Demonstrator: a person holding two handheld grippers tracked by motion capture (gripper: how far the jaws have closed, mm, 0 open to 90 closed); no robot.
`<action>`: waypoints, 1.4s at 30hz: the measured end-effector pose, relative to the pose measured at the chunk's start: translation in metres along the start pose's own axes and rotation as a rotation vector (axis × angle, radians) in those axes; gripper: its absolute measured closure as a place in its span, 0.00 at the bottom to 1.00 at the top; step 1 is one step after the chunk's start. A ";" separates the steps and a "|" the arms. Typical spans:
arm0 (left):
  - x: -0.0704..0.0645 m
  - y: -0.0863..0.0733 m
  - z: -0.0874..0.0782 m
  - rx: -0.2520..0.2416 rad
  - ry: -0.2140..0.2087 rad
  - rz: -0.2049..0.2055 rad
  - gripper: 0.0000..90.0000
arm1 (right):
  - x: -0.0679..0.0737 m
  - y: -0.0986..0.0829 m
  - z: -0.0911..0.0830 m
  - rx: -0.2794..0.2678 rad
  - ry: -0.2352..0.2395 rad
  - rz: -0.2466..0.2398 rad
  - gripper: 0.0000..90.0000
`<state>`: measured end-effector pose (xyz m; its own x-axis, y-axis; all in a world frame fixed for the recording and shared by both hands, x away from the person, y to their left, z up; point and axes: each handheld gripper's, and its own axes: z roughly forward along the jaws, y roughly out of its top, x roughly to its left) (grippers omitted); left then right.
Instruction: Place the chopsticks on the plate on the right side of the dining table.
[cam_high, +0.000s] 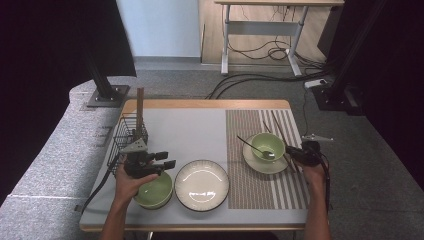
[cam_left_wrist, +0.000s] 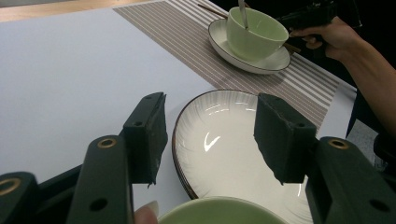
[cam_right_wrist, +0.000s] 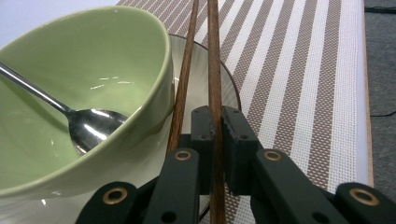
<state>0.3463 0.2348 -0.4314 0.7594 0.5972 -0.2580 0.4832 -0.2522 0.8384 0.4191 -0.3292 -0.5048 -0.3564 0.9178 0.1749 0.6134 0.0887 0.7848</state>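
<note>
- Jaws of the right gripper (cam_right_wrist: 215, 135) pinch one chopstick (cam_right_wrist: 214, 60) near its lower end, closed flat against the wood, so the stick runs straight out along the striped placemat (cam_right_wrist: 299, 84).
- Second chopstick (cam_right_wrist: 184, 74) lies loose just beside the first, outside the jaws, leaning against the rim of the saucer (cam_right_wrist: 229, 88) next to the green bowl (cam_right_wrist: 93, 60); only one of the pair appears to be held.
- Inside that bowl rests a metal spoon (cam_right_wrist: 88, 123), its handle propped on the far rim, which keeps it clear of the chopsticks.
- Seen from above, the right gripper (cam_high: 301, 153) sits at the placemat's right edge, the person's hand (cam_high: 314, 172) behind it, a low angle that suits sliding a thin stick off the mat.
- Left gripper (cam_left_wrist: 210, 135) stands wide open with nothing between its pads, hovering over the near rim of the white plate (cam_left_wrist: 224, 140).
- From the high view, the left gripper (cam_high: 150, 164) sits just above a second green bowl (cam_high: 156, 192), with a wire basket (cam_high: 126, 137) behind it, likely where utensils belong.
- Judging by the grip, the work in hand is handling the chopsticks; the loose one could roll.
</note>
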 end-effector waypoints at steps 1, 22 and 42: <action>0.000 0.000 0.000 0.000 0.000 0.000 0.49 | 0.000 0.000 0.000 0.001 -0.001 -0.003 0.93; 0.000 0.000 0.001 0.001 -0.005 -0.002 0.49 | 0.004 0.000 0.005 0.018 0.000 -0.032 0.90; 0.000 0.000 0.001 0.000 -0.007 -0.004 0.49 | 0.014 -0.003 -0.028 0.009 -0.001 -0.060 0.68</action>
<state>0.3466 0.2338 -0.4319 0.7606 0.5930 -0.2644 0.4858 -0.2496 0.8377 0.3923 -0.3273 -0.4875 -0.3919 0.9112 0.1267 0.5975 0.1474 0.7882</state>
